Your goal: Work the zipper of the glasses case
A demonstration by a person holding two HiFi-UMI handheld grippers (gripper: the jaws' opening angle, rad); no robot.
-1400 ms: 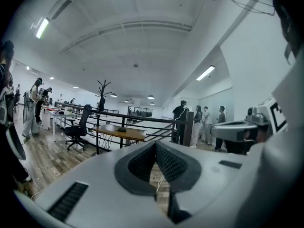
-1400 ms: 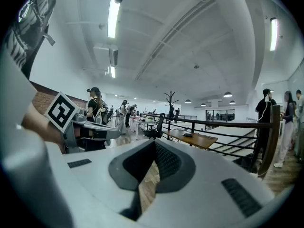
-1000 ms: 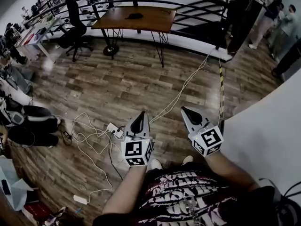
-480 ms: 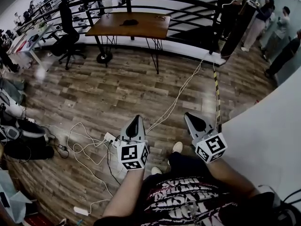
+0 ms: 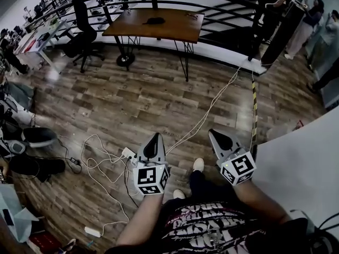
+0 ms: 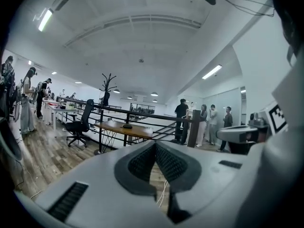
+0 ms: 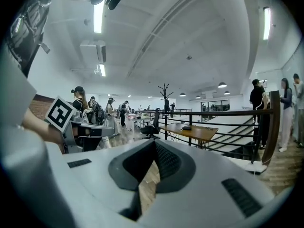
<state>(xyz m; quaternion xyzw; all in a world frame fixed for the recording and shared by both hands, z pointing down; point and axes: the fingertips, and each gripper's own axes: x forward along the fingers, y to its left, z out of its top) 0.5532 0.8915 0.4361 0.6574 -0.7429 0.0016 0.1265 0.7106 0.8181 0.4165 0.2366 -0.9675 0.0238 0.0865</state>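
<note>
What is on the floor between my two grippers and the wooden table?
Bare wood floor, crossed only by a white cable that starts near the left gripper and runs off to the right. The head view shows it.

The left forearm (image 5: 140, 216) and right forearm (image 5: 258, 194) reach forward side by side. The left tongs (image 5: 154, 136) and right tongs (image 5: 213, 133) point ahead, slightly downward, jaws pressed together, empty.
</note>
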